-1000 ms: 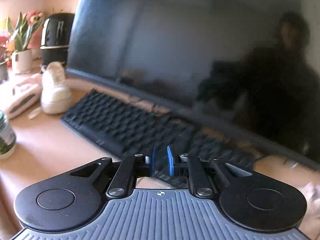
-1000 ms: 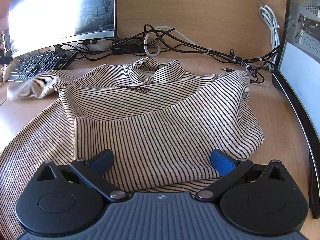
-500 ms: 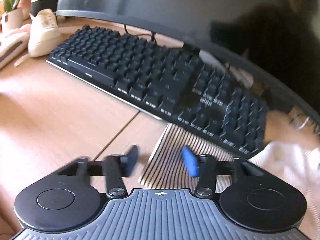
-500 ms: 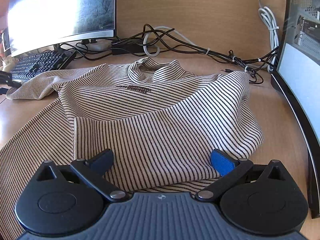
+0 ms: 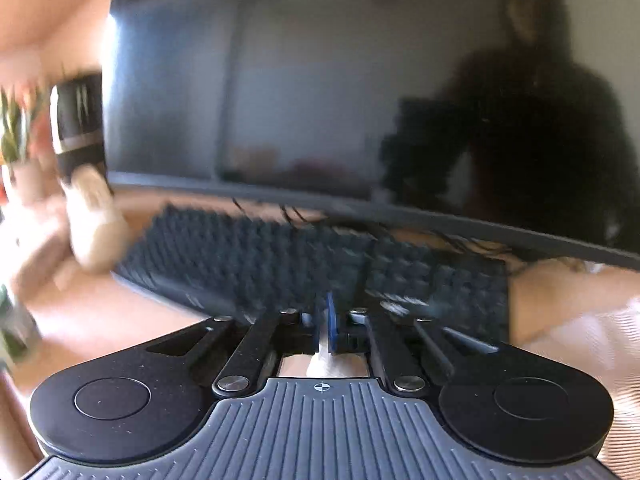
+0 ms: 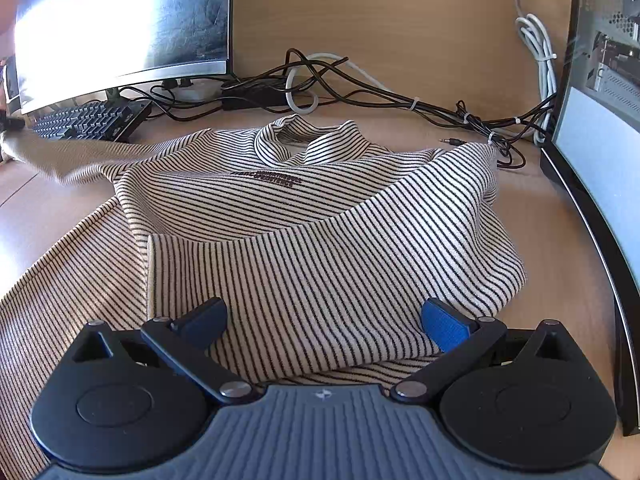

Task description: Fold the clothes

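Observation:
A cream shirt with thin black stripes (image 6: 320,240) lies on the wooden desk (image 6: 560,248), its right side folded over the front. Its left sleeve (image 6: 72,156) stretches toward the keyboard and looks blurred. My left gripper (image 5: 324,328) is closing tight, and a strip of pale sleeve fabric (image 5: 320,366) shows between and just under its blue pads. More striped cloth (image 5: 592,340) trails off to its right. My right gripper (image 6: 324,312) hovers open over the folded lower part of the shirt, with nothing pinched.
A black keyboard (image 5: 280,264) and a dark curved monitor (image 5: 280,100) stand right ahead of the left gripper, with a white shoe (image 5: 92,216) beside them. Tangled cables (image 6: 360,92) lie behind the shirt. A second screen (image 6: 592,184) borders the right.
Half a second ago the left gripper stood open over the sleeve end. Its jaws have since come together on the cloth and it has tipped up toward the monitor. The right gripper has kept still.

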`<state>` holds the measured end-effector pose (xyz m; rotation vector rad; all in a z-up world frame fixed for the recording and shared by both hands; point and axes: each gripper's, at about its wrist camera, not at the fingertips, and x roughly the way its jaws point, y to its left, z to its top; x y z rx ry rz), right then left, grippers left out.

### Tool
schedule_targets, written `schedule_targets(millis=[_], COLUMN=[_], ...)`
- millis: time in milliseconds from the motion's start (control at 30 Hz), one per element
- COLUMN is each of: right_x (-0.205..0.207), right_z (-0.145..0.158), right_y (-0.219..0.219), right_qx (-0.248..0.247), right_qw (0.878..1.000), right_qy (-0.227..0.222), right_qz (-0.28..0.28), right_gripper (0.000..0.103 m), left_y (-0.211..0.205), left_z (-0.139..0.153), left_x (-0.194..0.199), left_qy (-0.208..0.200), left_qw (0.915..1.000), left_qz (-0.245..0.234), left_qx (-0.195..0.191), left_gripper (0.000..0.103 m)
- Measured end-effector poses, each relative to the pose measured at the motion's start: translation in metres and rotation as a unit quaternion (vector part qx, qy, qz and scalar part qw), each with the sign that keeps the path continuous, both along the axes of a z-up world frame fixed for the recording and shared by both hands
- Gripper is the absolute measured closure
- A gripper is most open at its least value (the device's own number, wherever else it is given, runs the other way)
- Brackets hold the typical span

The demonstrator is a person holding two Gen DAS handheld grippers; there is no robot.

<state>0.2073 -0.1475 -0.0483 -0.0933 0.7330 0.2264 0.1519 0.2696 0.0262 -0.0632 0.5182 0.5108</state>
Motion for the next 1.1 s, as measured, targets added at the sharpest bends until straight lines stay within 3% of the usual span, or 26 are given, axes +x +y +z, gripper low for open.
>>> schedule_targets(millis=[67, 167, 233, 367, 433, 467, 500, 533, 633, 733, 767, 800, 833, 900, 1033, 1100], right_x=[0.000, -0.001, -0.001, -0.003, -0.008, -0.015, -0.021, -0.026, -0.033, -0.031, -0.031, -0.030, -0.029, -0.028, -0.023, -0.010], right_z=[0.000, 0.000, 0.000, 0.006, 0.014, 0.021, 0.029, 0.035, 0.042, 0.034, 0.030, 0.025, 0.021, 0.015, 0.026, 0.029], right_y=[0.001, 0.003, 0.005, 0.008, 0.011, 0.013, 0.015, 0.019, 0.034, 0.046, 0.051, 0.056, 0.061, 0.068, 0.053, 0.035], right_qx=[-0.002, -0.008, -0.012, -0.023, -0.030, -0.022, -0.015, -0.014, -0.013, -0.006, -0.011, -0.017, -0.024, -0.050, -0.086, -0.108], right_qw=[1.000, 1.000, 1.000, 1.000, 0.999, 0.999, 0.999, 0.999, 0.998, 0.997, 0.997, 0.997, 0.996, 0.995, 0.995, 0.994], right_qy=[0.000, -0.001, -0.001, -0.005, -0.013, -0.027, -0.039, -0.045, -0.037, -0.006, 0.000, 0.006, 0.012, 0.014, -0.012, -0.016], right_qz=[-0.001, -0.004, -0.005, -0.006, -0.005, 0.004, 0.013, 0.025, 0.056, 0.072, 0.077, 0.081, 0.085, 0.080, 0.041, 0.002], right_gripper=[0.000, 0.000, 0.000, 0.000, 0.001, 0.001, 0.006, 0.013, 0.032, 0.037, 0.038, 0.046, 0.062, 0.078, 0.089, 0.089], left_y=[0.012, 0.016, -0.006, -0.063, -0.100, -0.119, -0.139, -0.157, -0.199, -0.220, -0.220, -0.218, -0.216, -0.212, -0.209, -0.208], left_z=[-0.004, 0.000, 0.001, 0.000, -0.011, -0.019, -0.027, -0.035, -0.060, -0.077, -0.078, -0.078, -0.079, -0.082, -0.082, -0.082], left_x=[0.007, 0.007, 0.009, 0.015, 0.020, 0.022, 0.024, 0.025, 0.025, 0.025, 0.026, 0.026, 0.027, 0.029, 0.024, 0.021], left_qy=[0.013, 0.002, -0.011, -0.028, -0.016, -0.008, 0.000, 0.007, 0.026, 0.044, 0.042, 0.038, 0.037, 0.041, 0.045, 0.049], left_qw=[0.9997, 0.9983, 0.9967, 0.9842, 0.9715, 0.9649, 0.9579, 0.9520, 0.9386, 0.9316, 0.9312, 0.9315, 0.9330, 0.9367, 0.9390, 0.9393], left_qz=[0.021, 0.028, -0.014, -0.116, -0.174, -0.203, -0.231, -0.256, -0.316, -0.340, -0.341, -0.340, -0.333, -0.316, -0.305, -0.303], left_qx=[0.001, -0.052, -0.079, -0.131, -0.160, -0.167, -0.171, -0.168, -0.137, -0.119, -0.121, -0.124, -0.130, -0.145, -0.152, -0.154], left_gripper=[0.101, 0.101, 0.095, 0.054, 0.042, 0.030, 0.015, 0.012, 0.008, 0.008, 0.007, 0.004, 0.003, 0.003, 0.002, 0.001])
